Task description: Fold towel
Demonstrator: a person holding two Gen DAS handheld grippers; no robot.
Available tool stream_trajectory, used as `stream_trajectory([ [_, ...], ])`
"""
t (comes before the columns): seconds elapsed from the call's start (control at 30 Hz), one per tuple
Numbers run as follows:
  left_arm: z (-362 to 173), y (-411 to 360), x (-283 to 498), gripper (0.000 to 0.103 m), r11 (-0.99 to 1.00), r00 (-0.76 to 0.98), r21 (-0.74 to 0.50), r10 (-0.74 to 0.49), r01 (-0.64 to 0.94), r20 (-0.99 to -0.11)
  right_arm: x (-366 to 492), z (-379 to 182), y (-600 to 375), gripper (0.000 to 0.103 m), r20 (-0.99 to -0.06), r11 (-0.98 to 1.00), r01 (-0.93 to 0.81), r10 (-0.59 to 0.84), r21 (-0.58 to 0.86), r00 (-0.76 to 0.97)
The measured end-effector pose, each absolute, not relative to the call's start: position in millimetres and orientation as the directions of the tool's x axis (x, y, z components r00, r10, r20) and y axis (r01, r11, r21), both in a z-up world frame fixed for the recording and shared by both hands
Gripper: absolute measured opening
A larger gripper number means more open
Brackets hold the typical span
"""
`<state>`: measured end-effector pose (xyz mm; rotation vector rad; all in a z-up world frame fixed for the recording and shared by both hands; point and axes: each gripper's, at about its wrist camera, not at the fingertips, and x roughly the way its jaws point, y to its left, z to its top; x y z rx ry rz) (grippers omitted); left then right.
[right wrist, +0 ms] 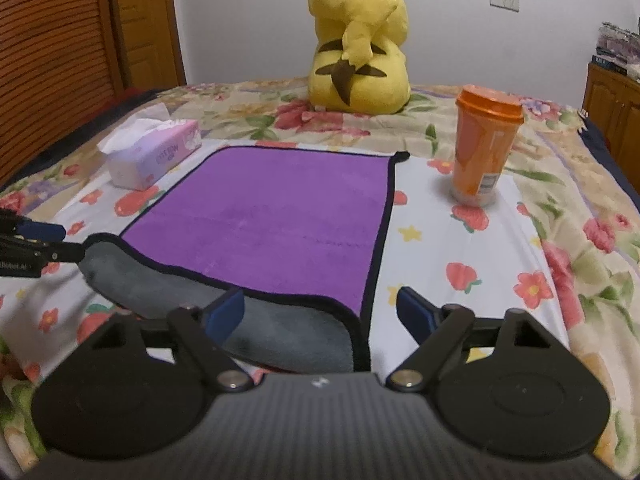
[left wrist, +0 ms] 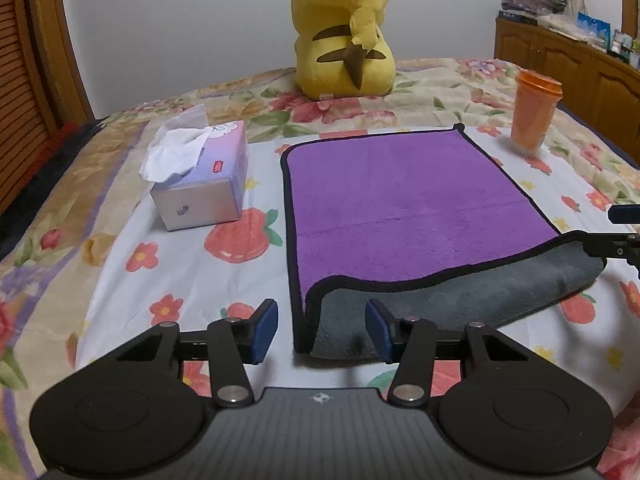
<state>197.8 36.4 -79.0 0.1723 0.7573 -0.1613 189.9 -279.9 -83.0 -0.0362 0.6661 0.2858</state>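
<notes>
Left wrist view: purple black-edged microfibre towel, near edge curled grey-side-up, lies between wide-open, empty left gripper and right gripper.

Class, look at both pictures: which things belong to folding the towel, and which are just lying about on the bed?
Belong to the job:
towel
left tongs, open at its near left corner
right tongs, open at its near right corner

Just lying about:
tissue box
orange cup
yellow plush
</notes>
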Motion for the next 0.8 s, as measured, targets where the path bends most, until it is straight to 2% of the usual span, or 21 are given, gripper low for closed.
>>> stream_trajectory([
  [0.2,-85.1,38.3,208.5,0.053,0.973,0.707,0.093,-0.085,0.209,-0.702,198.9,-90.2,-281.4,0.081,-0.639,0.958,-0.280,0.254,0.062,0.726],
  [0.53,-94.9,46.1,223.3,0.045,0.976,0.683,0.058,-0.105,0.212,-0.722,210.8,-100.4,-285.6,0.077,-0.678,0.953,-0.287,0.273,0.095,0.682],
  [0.8,-102.1,49.7,229.0,0.043,0.977,0.663,0.032,-0.118,0.209,-0.739,217.1,-106.8,-288.3,0.074,-0.702,0.949,-0.289,0.292,0.128,0.649],
])
